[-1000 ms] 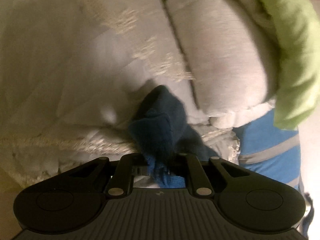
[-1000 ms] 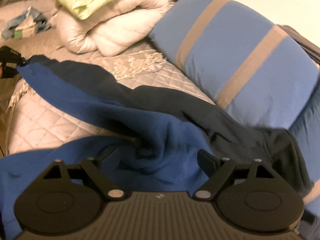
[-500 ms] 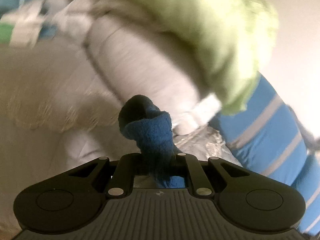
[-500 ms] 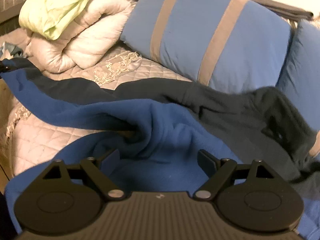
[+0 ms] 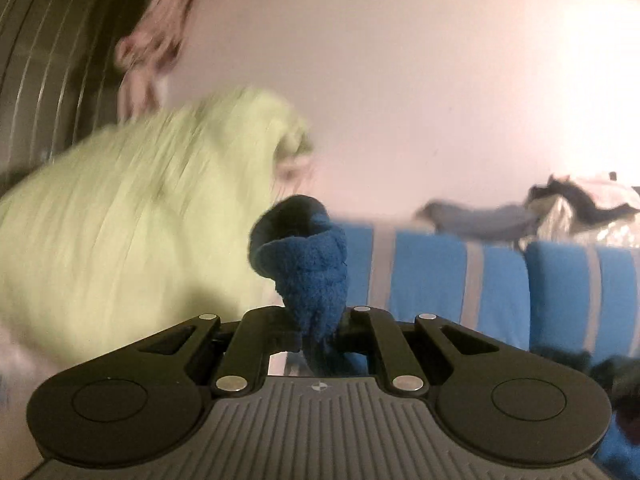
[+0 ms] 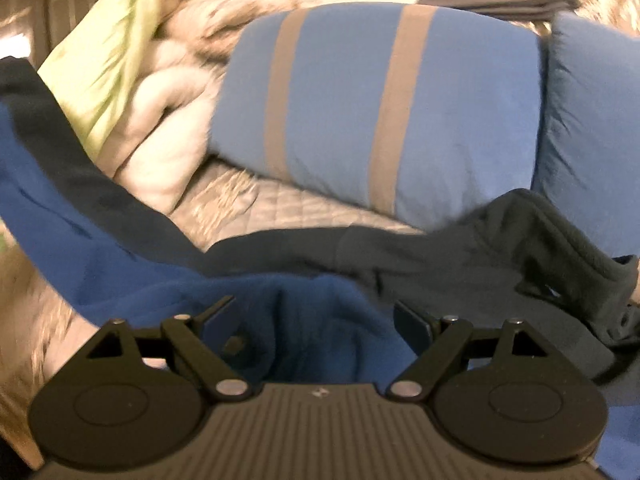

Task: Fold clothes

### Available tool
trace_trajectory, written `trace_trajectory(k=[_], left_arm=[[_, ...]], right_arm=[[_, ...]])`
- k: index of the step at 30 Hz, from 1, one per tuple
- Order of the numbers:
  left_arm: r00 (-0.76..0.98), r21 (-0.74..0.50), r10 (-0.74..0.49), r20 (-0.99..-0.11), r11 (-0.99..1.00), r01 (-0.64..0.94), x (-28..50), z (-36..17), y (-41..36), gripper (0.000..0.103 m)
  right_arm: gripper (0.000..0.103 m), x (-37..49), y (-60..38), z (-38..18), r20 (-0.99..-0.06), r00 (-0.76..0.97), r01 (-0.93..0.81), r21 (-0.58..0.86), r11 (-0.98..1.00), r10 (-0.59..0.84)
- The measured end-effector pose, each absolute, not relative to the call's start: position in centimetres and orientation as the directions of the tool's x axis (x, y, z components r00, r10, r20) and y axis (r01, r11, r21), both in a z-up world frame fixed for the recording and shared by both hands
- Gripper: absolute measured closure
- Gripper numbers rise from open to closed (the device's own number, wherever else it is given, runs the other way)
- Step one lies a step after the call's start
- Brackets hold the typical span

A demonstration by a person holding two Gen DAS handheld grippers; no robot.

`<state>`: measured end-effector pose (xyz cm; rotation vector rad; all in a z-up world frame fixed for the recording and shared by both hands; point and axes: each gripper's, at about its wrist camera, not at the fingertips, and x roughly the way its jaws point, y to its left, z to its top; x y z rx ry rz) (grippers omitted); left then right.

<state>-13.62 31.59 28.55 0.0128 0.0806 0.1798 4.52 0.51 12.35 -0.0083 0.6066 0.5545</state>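
Blue garment [image 5: 308,276]: fleecy cloth, nubbly, matt. Striped pillow [image 6: 360,108] behind it: smooth woven cloth. Bedspread [image 6: 280,208] below the pillow: quilted fabric, slight sheen. Left gripper [image 5: 318,328]: matt black plastic, bright metal pins.

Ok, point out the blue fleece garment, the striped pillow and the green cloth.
blue fleece garment [image 5: 310,276], left wrist view, bunched end above the jaws.
striped pillow [image 6: 340,108], right wrist view, blue panel between the stripes.
green cloth [image 5: 132,216], left wrist view, blurred middle.

One blue garment [image 6: 132,276] sprawls across the bed. Behind it lean two blue pillows [image 6: 376,96], one white duvet [image 6: 160,132] bundled at their left, and one green cloth [image 6: 116,48] on top of that.
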Motion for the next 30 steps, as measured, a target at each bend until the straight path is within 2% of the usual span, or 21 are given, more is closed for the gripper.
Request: trace_trajectory(k=[5, 8, 11, 14, 17, 21, 26, 30], left_arm=[[0.971, 0.041, 0.237, -0.011, 0.971, -0.236, -7.1, 32.8, 31.6, 0.093], [0.963, 0.037, 0.27, 0.017, 0.962, -0.27, -4.3, 33.8, 30.9, 0.093], [0.963, 0.016, 0.265, 0.04, 0.964, -0.266, -2.2, 34.7, 29.4, 0.094], [0.975, 0.016, 0.213, 0.067, 0.977, -0.214, -1.1, 35.3, 26.9, 0.094], [0.99, 0.048, 0.109, 0.086, 0.992, -0.114, -1.5, 35.5, 22.5, 0.094], [0.997, 0.154, -0.046, 0.068, 0.988, 0.035, -3.1, 35.6, 15.5, 0.094], [0.979, 0.18, -0.2, -0.034, 0.963, 0.203, -4.4, 35.3, 8.2, 0.094], [0.963, 0.21, -0.26, -0.077, 0.94, 0.27, -4.3, 33.3, 3.4, 0.094]], right_arm=[[0.013, 8.0, 3.8, 11.0, -0.558, 0.654, -0.521, 0.157, 0.839, 0.511], [0.013, 9.6, 6.6, 9.5, -0.59, 0.6, -0.568, 0.163, 0.807, 0.541], [0.012, 10.9, 9.6, 8.0, -0.609, 0.607, -0.562, 0.126, 0.818, 0.511], [0.008, 12.5, 11.9, 6.8, -0.615, 0.644, -0.517, 0.087, 0.852, 0.454], [0.001, 14.2, 12.4, 6.1, -0.614, 0.666, -0.457, 0.114, 0.882, 0.424], [0.0, 14.7, 11.4, 6.3, -0.626, 0.659, -0.408, 0.168, 0.897, 0.417], [0.0, 10.6, 5.9, 9.7, -0.653, 0.636, -0.406, 0.17, 0.898, 0.411], [0.0, 5.1, -2.8, 12.1, -0.678, 0.677, -0.302, 0.1, 0.948, 0.287]])
